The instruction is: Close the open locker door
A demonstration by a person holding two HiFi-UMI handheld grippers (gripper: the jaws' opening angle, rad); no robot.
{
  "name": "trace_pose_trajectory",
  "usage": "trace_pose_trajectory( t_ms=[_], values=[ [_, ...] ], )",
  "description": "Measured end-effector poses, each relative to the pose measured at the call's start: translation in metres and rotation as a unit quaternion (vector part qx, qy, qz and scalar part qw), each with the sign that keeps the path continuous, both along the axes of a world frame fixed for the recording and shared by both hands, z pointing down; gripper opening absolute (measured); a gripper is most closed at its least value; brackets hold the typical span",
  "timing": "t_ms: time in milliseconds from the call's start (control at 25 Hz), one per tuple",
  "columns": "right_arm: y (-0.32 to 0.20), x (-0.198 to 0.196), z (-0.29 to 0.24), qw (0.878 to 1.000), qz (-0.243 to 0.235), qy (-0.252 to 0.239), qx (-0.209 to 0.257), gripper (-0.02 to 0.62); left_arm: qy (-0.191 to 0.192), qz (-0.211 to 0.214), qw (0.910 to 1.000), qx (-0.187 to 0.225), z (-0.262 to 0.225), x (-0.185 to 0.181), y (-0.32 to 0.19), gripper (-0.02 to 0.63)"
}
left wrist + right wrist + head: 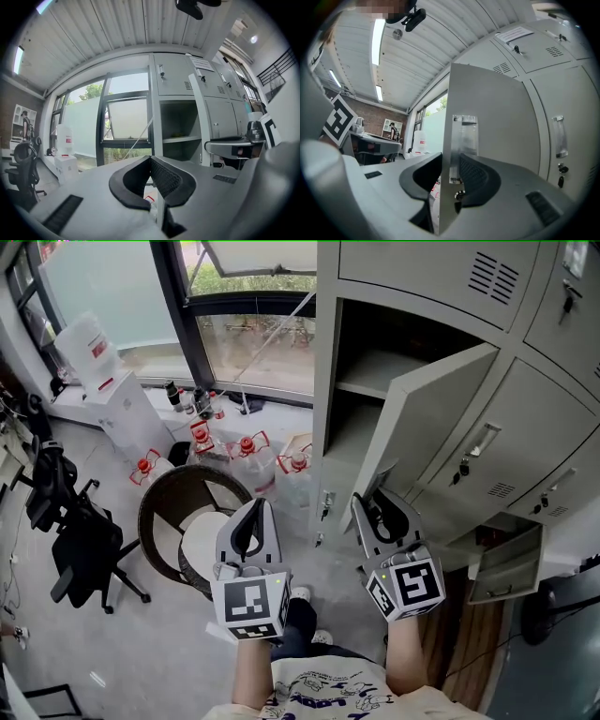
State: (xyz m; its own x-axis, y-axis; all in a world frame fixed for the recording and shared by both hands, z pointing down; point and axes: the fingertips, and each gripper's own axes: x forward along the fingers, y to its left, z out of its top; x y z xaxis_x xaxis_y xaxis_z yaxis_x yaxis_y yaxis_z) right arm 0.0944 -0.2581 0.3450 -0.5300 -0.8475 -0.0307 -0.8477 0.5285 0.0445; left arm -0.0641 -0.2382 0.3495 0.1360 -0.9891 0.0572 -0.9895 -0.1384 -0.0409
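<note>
The grey locker door (441, 418) stands swung out from the open compartment (375, 371), which holds a shelf. My right gripper (375, 498) is at the door's free edge low down. In the right gripper view the door (487, 117) runs between the jaws, and the right gripper (451, 157) is closed on its edge beside the metal handle (464, 136). My left gripper (258, 507) hangs to the left of the locker, shut with nothing in it. In the left gripper view the left gripper (150, 159) points level at the open compartment (176, 126).
A round dark chair (187, 512) stands on the floor just beyond the left gripper. Several red-capped water bottles (246, 446) lie by the window. An office chair (80, 540) is at the far left. A small lower flap (511, 563) hangs open at the right.
</note>
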Motion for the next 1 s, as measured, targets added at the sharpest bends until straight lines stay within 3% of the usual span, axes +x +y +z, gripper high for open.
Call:
trace_pose_trajectory(
  t_ms=[1000],
  values=[
    [-0.09, -0.044, -0.001, 1.0, 0.008, 0.01, -0.003, 0.095, 0.008, 0.009, 0.9999, 0.012, -0.008, -0.037, -0.091, 0.003]
  ],
)
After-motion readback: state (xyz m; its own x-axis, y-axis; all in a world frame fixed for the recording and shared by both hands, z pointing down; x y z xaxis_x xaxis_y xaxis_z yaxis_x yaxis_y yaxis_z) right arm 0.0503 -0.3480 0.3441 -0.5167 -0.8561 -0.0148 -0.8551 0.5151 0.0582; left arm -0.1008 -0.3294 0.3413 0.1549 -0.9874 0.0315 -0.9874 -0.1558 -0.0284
